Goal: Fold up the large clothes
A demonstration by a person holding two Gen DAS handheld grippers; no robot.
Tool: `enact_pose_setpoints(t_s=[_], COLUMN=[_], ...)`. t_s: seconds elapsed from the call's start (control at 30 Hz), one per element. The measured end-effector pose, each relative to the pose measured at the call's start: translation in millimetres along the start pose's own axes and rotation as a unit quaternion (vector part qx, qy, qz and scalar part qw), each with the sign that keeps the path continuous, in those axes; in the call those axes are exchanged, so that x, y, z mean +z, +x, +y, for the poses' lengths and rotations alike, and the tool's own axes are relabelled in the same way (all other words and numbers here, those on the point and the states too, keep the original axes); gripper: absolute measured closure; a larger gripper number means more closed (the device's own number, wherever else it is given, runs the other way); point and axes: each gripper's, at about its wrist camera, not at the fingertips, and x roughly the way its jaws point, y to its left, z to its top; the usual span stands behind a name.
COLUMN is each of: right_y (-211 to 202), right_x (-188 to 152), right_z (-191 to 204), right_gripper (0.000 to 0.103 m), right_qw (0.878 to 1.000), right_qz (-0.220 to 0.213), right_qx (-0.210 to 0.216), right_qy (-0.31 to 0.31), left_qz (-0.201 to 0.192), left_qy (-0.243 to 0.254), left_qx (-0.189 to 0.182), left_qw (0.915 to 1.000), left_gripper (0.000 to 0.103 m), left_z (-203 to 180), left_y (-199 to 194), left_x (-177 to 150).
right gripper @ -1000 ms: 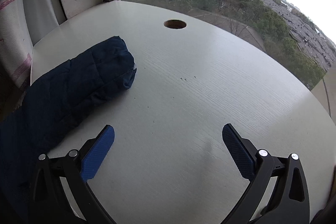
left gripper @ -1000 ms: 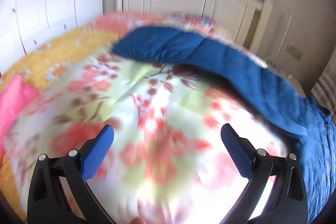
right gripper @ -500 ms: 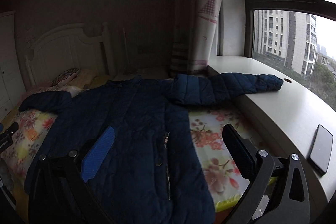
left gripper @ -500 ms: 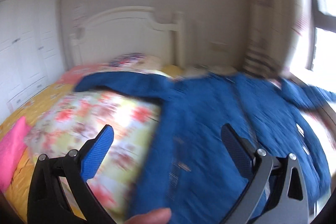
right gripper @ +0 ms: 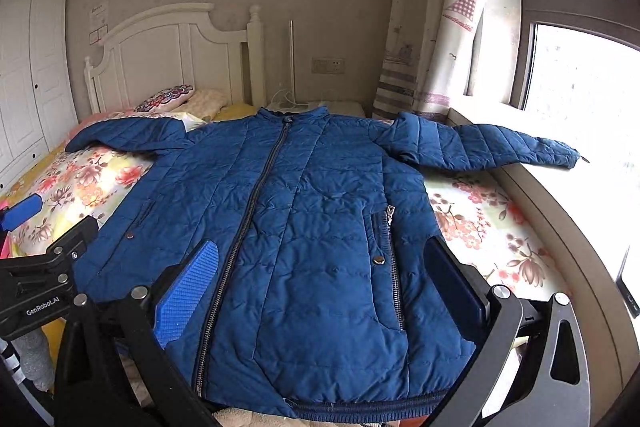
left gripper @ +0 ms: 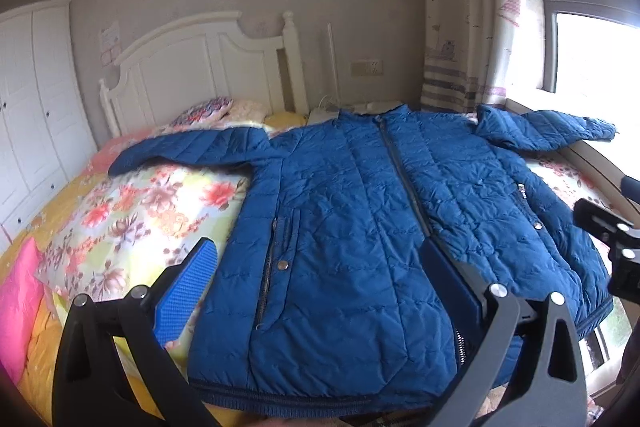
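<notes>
Bed (left gripper: 120, 211) with floral cover fills room before you. Blue quilted jacket (right gripper: 304, 227) lies flat on it, zipped, front up, sleeves spread left and right, right cuff on window ledge (right gripper: 560, 195). Your left gripper (left gripper: 320, 291) and right gripper (right gripper: 324, 287): fingers wide, holding nothing, above near hem.

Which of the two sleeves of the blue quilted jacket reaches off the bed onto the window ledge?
The sleeve on the window side: it extends over the pale window ledge. The other sleeve lies on the floral quilt, toward the white wardrobe.
</notes>
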Motion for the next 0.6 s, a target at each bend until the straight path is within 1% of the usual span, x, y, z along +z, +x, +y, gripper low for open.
enact_pose_setpoints(t_s=[0.07, 0.2, 0.6], right_y=[-1.2, -1.8, -0.2], right_x=[-1.1, -2.2, -3.0], right_z=[2.1, 5.6, 10.2], right_gripper=[0.005, 0.005, 0.005], right_qw=[1.0, 1.0, 1.0], right_qz=[-0.004, -0.005, -0.003], right_qx=[0.003, 0.008, 0.013], right_qy=[-0.001, -0.004, -0.009], left_qz=[0.006, 0.006, 0.012], left_qy=[-0.005, -0.005, -0.013], left_qx=[-0.002, 0.015, 0.017], left_qw=[1.0, 0.9999, 0.9997], left_gripper=[0.002, 0.002, 0.002], left_z=[1.8, 3.5, 9.8], left_y=[0.6, 0.0, 1.6], left_x=[-1.6, -4.1, -5.0])
